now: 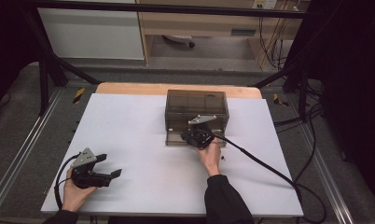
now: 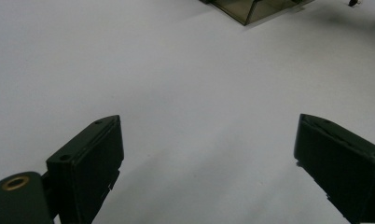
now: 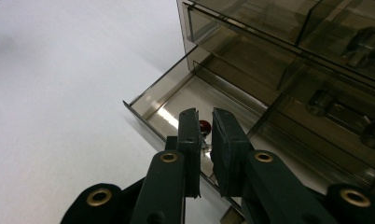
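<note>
The smoky translucent plastic drawer box (image 1: 197, 111) sat at the far middle of the white surface (image 1: 143, 140), its lowest drawer (image 3: 176, 100) pulled out toward the person. Inside that drawer a small dark-red round object (image 3: 204, 125) showed just past the jaw tips; whether it lay on the drawer floor or was nipped could not be told. The right gripper (image 3: 203, 122) hung over the open drawer, jaws drawn nearly together with a slim gap. The upper compartments held dim, blurred shapes. Near the front left corner, the left gripper (image 2: 209, 154) rested low, jaws spread wide, nothing between them.
</note>
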`<state>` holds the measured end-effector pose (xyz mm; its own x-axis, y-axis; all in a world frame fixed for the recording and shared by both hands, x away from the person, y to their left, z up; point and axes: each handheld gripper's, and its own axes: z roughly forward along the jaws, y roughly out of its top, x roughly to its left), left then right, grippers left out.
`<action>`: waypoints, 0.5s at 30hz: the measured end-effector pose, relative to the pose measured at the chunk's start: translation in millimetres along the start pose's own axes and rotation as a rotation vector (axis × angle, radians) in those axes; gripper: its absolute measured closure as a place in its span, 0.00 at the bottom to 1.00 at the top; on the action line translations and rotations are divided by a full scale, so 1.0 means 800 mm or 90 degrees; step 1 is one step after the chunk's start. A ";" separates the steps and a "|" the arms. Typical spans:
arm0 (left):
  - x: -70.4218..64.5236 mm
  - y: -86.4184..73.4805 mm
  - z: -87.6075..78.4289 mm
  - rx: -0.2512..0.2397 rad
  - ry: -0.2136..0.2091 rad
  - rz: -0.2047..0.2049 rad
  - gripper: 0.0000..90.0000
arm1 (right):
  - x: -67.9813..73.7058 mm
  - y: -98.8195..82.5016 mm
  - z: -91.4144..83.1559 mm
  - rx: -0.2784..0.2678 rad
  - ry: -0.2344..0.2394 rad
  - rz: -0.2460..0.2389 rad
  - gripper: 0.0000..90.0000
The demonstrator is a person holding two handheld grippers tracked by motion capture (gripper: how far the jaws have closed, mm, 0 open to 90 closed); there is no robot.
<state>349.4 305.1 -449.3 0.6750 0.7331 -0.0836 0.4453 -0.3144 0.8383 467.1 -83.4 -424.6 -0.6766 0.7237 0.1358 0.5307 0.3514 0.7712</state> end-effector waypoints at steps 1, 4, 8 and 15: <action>0.000 0.000 0.000 0.000 0.000 0.000 0.09 | 0.000 0.000 0.000 0.000 0.000 0.000 0.92; 0.001 0.000 0.000 -0.001 0.000 -0.001 0.09 | 0.002 0.000 0.009 0.004 -0.004 -0.014 0.91; 0.001 0.000 -0.001 -0.001 0.000 0.000 0.09 | 0.003 -0.001 0.019 0.007 -0.006 -0.018 0.91; 0.000 0.000 0.000 0.000 0.000 0.000 0.09 | 0.003 -0.002 0.022 0.002 -0.012 -0.016 0.84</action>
<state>349.3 305.3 -449.3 0.6752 0.7328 -0.0843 0.4452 -0.3138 0.8387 473.8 -71.7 -436.2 -0.6797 0.7260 0.1043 0.5154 0.3716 0.7722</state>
